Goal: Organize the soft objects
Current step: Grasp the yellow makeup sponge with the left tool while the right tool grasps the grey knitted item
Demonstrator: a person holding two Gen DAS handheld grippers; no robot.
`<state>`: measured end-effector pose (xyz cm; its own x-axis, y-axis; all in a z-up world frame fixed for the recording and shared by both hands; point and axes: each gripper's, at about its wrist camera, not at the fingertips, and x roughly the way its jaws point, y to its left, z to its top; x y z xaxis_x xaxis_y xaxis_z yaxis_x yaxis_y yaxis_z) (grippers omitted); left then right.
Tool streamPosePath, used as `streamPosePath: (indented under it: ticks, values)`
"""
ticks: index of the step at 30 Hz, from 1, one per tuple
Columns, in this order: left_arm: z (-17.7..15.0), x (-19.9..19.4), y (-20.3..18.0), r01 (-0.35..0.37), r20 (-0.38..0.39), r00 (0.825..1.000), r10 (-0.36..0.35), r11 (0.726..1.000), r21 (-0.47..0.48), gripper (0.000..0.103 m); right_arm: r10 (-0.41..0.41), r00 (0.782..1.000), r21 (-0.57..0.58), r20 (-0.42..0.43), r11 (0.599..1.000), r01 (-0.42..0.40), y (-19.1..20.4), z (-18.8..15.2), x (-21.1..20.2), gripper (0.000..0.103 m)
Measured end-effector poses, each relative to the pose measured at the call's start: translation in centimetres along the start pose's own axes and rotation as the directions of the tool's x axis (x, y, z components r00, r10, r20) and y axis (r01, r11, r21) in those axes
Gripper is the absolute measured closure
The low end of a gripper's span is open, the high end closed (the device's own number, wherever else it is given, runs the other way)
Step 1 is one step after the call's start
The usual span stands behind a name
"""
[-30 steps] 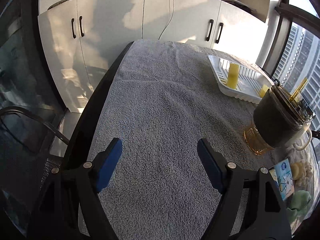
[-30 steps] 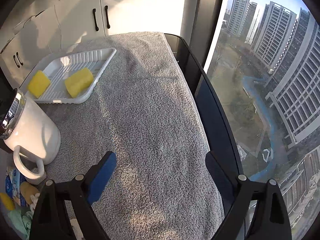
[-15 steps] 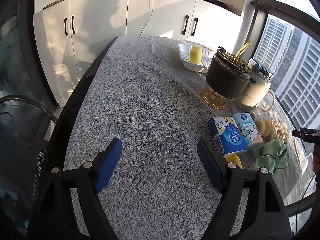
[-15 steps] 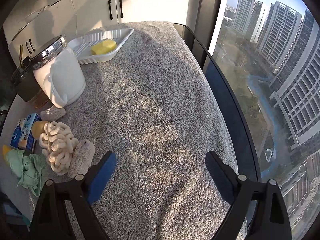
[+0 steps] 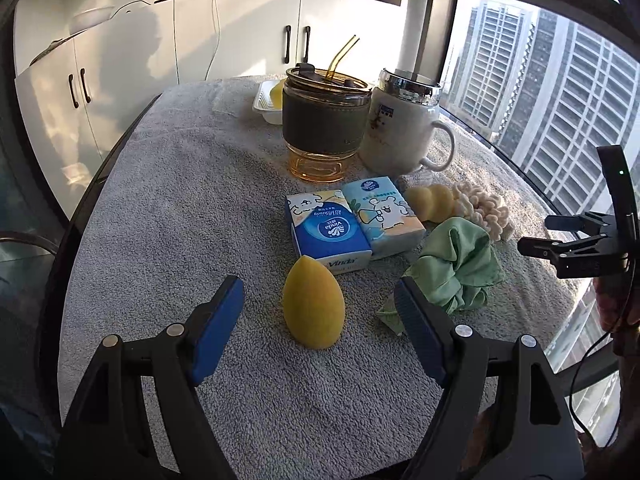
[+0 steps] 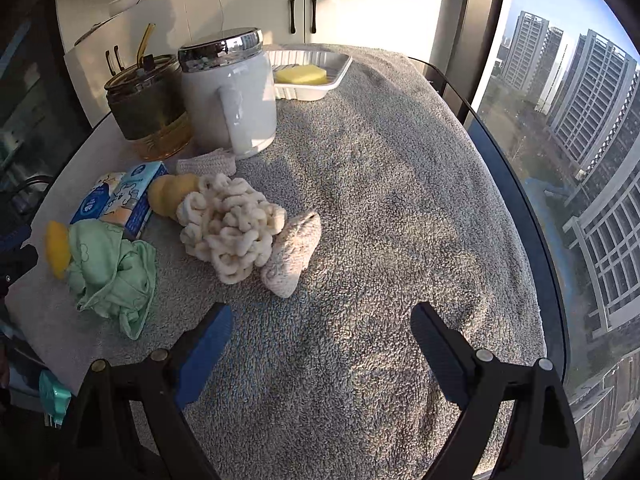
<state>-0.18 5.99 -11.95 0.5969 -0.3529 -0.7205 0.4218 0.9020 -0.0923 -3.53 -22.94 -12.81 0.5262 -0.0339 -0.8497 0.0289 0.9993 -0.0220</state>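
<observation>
Both grippers empty rn. My left gripper point(image 5: 320, 312) is spread wide w/ the yellow egg-shaped sponge point(image 5: 313, 309) standing upright between the blue pads, not touching either as far as I can tell. My right gripper point(image 6: 320, 340) is also wide, hovering over bare grey towel point(image 6: 380, 168), nothing between the fingers; the closest thing ahead is the rolled beige cloth point(image 6: 291, 257), just beyond the tips. Progress, as I read it: early. The white tray point(image 6: 340, 74) at the far end has one yellow sponge block point(image 6: 301, 75) in it, and the left view shows a bit of yellow in that tray too, can't tell if it's the same piece. So prob a start has been made, but most soft stuff is still out: the egg sponge, green scrunchie point(image 5: 456, 268), cream knotted scrunchie point(image 6: 228, 228) resting against the beige cloth, and a pale yellow gourd-shaped sponge point(image 5: 430, 200) tucked behind the two tissue packs point(image 5: 352, 224). Whether the tissue packs count as soft, idk. The glass tumbler w/ straw point(image 5: 324, 120) and white lidded mug point(image 5: 400, 128) stand between the pile and the tray, so I'd guess each carry has to go around or over them. Next up for me looks like closing left on the egg sponge.
</observation>
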Motion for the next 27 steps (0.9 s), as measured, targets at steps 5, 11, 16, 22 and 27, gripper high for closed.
streamPosePath:
  ticks: [5,11,16,22,27]
  values:
    - [0.0,1.8,0.1,0.042,-0.024,0.999,-0.044,0.996,-0.079,0.026,0.017,1.000,0.026,-0.006,1.000,-0.017,0.7,0.1,1.5,0.011]
    - [0.0,3.5,0.6,0.006,-0.048,0.999,-0.015,0.981,-0.195,0.027,0.056,0.998,0.098,-0.016,0.994,-0.054,0.3,0.0,2.6,0.011]
    - [-0.2,4.5,0.7,-0.075,-0.094,0.994,0.055,0.971,-0.225,0.044,0.034,0.999,0.093,0.008,0.995,-0.035,0.5,0.4,3.1,0.019]
    - [-0.5,4.6,1.4,-0.063,-0.092,0.995,0.041,0.965,-0.254,0.067,0.015,1.000,0.068,0.021,0.998,-0.017,0.5,1.5,3.7,0.042]
    - [-0.6,4.6,2.4,-0.028,-0.074,0.997,0.006,0.952,-0.304,0.069,0.031,0.999,0.061,0.012,0.998,-0.031,0.3,1.7,3.7,0.064]
